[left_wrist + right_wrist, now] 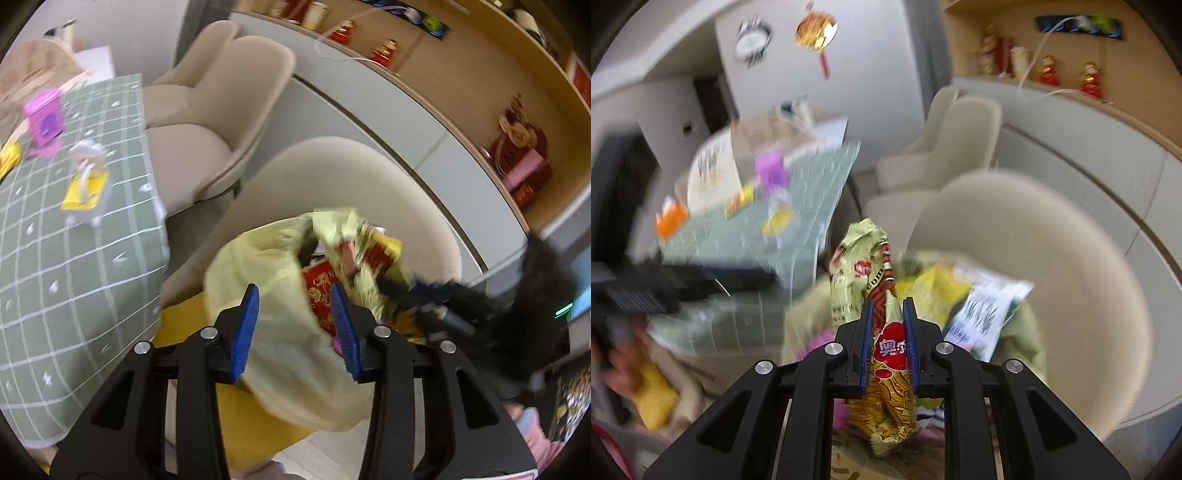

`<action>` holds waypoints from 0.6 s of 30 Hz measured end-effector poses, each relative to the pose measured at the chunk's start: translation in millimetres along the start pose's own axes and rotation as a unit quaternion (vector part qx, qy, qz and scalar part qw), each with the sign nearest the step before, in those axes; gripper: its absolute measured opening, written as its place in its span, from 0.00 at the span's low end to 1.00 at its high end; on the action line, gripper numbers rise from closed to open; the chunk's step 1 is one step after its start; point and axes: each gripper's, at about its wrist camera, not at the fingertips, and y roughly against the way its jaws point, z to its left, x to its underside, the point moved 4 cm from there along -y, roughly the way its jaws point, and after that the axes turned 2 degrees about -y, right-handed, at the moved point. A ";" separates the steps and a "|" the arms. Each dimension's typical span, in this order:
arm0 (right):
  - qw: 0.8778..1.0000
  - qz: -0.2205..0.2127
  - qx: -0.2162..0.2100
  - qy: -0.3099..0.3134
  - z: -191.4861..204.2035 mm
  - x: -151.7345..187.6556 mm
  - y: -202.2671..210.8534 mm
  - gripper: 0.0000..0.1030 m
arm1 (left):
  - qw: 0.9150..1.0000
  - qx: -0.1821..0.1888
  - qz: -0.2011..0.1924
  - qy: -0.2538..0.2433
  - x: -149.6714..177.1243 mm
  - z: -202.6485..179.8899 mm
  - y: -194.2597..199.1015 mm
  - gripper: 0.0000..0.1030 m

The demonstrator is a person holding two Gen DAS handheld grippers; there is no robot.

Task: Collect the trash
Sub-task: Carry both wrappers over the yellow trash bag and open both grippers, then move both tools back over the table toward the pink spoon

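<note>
A pale yellow-green trash bag (266,266) lies slumped on a beige chair (369,177), its mouth toward the right. Inside it are a red printed packet (321,295) and a white-and-blue packet (986,310). My left gripper (294,293) is open just above the bag's plastic, and its blue pads do not press on it. My right gripper (888,306) is shut on a crumpled green, red and yellow snack wrapper (862,251), which it holds over the bag's mouth (1030,332). In the left wrist view the right gripper (424,291) is a dark blur at the right.
A table with a green checked cloth (74,258) stands to the left. On it are a purple cup (44,118) and a yellow packet (86,184). A second beige chair (229,110) stands behind. A yellow cushion (184,325) lies under the bag. A shelf (461,74) with red ornaments runs along the wall.
</note>
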 end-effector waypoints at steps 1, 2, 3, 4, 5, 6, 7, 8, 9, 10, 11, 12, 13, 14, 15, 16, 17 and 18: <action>1.000 0.010 0.003 0.003 1.0 4.8 -7.3 0.16 | 1.000 -0.002 -0.001 0.008 1.8 5.3 3.9 0.37; 1.000 0.020 0.004 0.004 0.8 9.2 -13.5 0.16 | 1.000 -0.004 -0.002 0.016 4.2 11.8 8.8 0.37; 1.000 0.030 0.006 0.004 -0.3 14.0 -19.8 0.16 | 1.000 -0.007 -0.005 0.021 6.1 18.2 13.9 0.37; 0.999 0.042 0.009 0.003 -2.2 18.8 -26.0 0.16 | 1.000 -0.011 -0.008 0.026 7.8 21.3 17.3 0.37; 0.998 0.054 0.011 0.003 -4.5 23.4 -31.6 0.16 | 0.999 -0.016 -0.011 0.032 10.5 28.0 21.9 0.37; 0.998 0.069 0.013 0.001 -7.4 28.1 -37.4 0.16 | 0.999 -0.018 -0.013 0.036 12.1 32.7 24.6 0.37; 0.997 0.078 0.013 -0.006 -10.9 29.6 -40.7 0.16 | 0.999 -0.020 -0.014 0.040 14.4 37.4 26.9 0.37; 0.996 0.082 0.011 -0.016 -14.8 31.1 -42.6 0.16 | 0.999 -0.024 -0.015 0.045 17.4 43.5 29.4 0.37; 0.996 0.083 0.008 -0.027 -18.2 30.9 -42.4 0.16 | 0.998 -0.027 -0.015 0.048 19.4 46.4 30.5 0.37; 0.996 0.081 -0.001 -0.039 -20.9 30.1 -39.5 0.16 | 0.998 -0.031 -0.016 0.052 21.4 50.7 32.1 0.37; 0.996 0.078 -0.008 -0.048 -21.3 29.0 -36.3 0.16 | 0.998 -0.035 -0.018 0.056 23.2 54.3 33.9 0.37; 0.996 0.070 -0.013 -0.058 -22.4 26.8 -30.3 0.17 | 0.997 -0.037 -0.020 0.058 24.1 56.2 34.7 0.37; 0.996 0.063 -0.010 -0.060 -22.8 25.3 -25.3 0.19 | 0.997 -0.040 -0.023 0.061 25.2 59.9 36.4 0.38; 0.997 0.057 -0.006 -0.060 -23.6 25.5 -20.3 0.21 | 0.997 -0.042 -0.029 0.062 26.2 63.5 38.6 0.38; 0.997 0.050 -0.003 -0.059 -22.9 23.8 -14.6 0.26 | 0.996 -0.045 -0.034 0.064 27.1 68.2 41.3 0.39; 0.997 0.044 -0.002 -0.060 -22.2 23.0 -9.4 0.30 | 0.996 -0.047 -0.038 0.064 27.6 72.2 43.2 0.39; 0.997 0.040 0.001 -0.060 -21.2 21.1 -5.0 0.32 | 0.996 -0.051 -0.043 0.063 27.9 76.8 45.8 0.39; 0.998 0.036 0.006 -0.061 -21.0 19.0 -0.6 0.34 | 0.995 -0.054 -0.046 0.063 27.9 80.0 47.1 0.40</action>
